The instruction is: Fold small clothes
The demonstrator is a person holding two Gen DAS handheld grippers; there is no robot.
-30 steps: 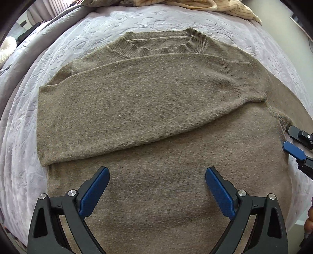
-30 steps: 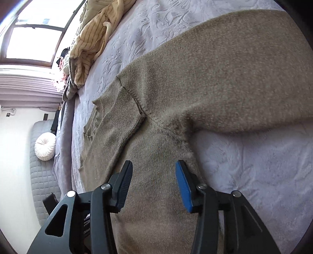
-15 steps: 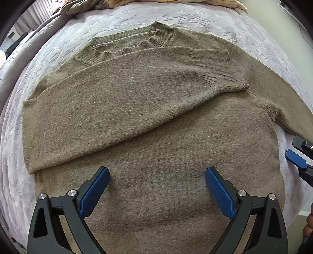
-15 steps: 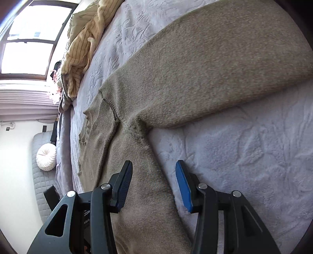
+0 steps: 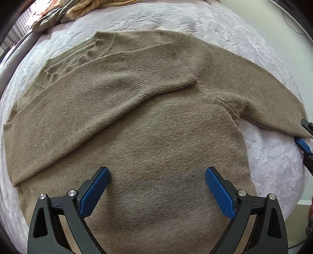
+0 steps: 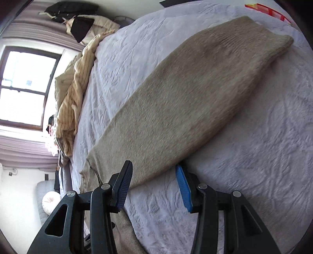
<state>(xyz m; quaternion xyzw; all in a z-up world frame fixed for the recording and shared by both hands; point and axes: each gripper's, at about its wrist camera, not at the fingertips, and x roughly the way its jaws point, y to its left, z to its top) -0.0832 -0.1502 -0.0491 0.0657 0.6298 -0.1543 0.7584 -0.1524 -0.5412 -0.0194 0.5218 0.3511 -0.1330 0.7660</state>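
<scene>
A tan knit sweater (image 5: 152, 125) lies flat on a lavender bedspread (image 5: 195, 21). One sleeve (image 5: 109, 93) is folded across the chest. The other sleeve (image 6: 187, 105) stretches out straight over the bed, its cuff (image 6: 277, 41) far away. My left gripper (image 5: 157, 187) is open and empty above the sweater's lower body. My right gripper (image 6: 154, 177) is open, its jaws on either side of the outstretched sleeve's near edge, close to the armpit. It shows at the right edge of the left wrist view (image 5: 305, 136).
A heap of striped cream and olive clothes (image 6: 68, 109) lies at the bed's far side. A window (image 6: 25, 88) and curtains are beyond it. A white round cushion (image 6: 49, 201) lies off the bed. A red object (image 6: 268, 9) sits past the cuff.
My right gripper has moved outward from the armpit along the outstretched sleeve. My left gripper's view has swung right over the sweater; its jaws stay open.
</scene>
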